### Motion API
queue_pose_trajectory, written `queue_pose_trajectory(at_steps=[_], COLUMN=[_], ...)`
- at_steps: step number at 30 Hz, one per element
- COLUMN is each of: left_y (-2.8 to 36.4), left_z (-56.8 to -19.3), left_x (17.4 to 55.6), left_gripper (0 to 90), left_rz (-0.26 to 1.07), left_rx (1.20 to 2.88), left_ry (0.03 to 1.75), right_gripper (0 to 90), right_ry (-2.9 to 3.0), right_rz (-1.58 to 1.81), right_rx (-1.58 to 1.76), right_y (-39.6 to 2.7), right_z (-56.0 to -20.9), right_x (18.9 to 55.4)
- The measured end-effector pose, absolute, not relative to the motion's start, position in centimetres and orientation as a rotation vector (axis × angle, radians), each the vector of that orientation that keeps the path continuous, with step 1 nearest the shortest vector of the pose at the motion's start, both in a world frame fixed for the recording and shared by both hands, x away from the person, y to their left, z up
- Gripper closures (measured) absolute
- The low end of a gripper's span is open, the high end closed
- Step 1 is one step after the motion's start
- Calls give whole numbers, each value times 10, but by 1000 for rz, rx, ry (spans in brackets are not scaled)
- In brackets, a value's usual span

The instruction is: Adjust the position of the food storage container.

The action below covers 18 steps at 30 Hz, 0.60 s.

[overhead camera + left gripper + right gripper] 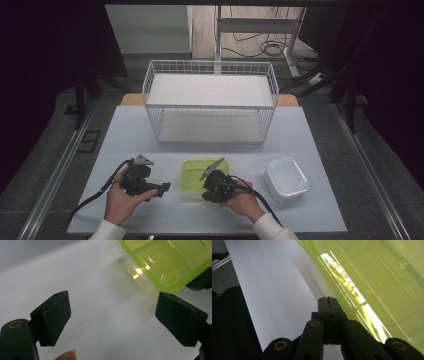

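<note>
A clear container with a lime-green lid [200, 172] sits at the front middle of the table. My right gripper [327, 301] is shut with nothing between its jaws, and its tips lie against the table beside the lid's rim [362, 282]. In the high view the right gripper [207, 192] sits at the container's front right corner. My left gripper [112, 317] stands open, its pads [53, 315] wide apart over bare table, with the green-lidded container [165, 262] a short way ahead of it. In the high view the left gripper [164, 189] points right toward the container.
A white wire basket [210, 102] stands at the back middle of the table. A white lidless tub [286, 178] sits at the front right. The table's front edge [200, 231] runs just below both hands. A fingertip [65, 356] shows beneath the left gripper.
</note>
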<state>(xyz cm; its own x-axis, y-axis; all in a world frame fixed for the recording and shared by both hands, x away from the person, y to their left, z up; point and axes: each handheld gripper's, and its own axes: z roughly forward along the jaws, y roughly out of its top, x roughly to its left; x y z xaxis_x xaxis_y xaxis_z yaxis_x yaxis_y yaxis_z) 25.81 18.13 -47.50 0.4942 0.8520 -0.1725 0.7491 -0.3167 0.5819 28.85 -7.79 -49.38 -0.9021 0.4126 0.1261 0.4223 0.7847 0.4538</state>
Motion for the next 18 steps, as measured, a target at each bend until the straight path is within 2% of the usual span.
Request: queue_pose_trajectory(at_steps=[6, 13, 15, 18], left_y=[178, 183, 184, 185], left_z=[-477, -473, -471, -468], left_x=[258, 258, 258, 257], left_gripper=[129, 138, 146, 160], left_rz=[217, 255, 272, 286], left_rx=[2124, 2069, 2037, 1991], left_ry=[1313, 1326, 1334, 1331], right_gripper=[886, 870, 756, 510], right_ry=[-2918, -2889, -2873, -2826], right_rz=[-792, -978, -1059, -1158], right_rx=[-683, -741, -831, -1013], right_y=[-83, -105, -116, -132], right_z=[-489, -455, -447, -440], right_x=[282, 275, 277, 284])
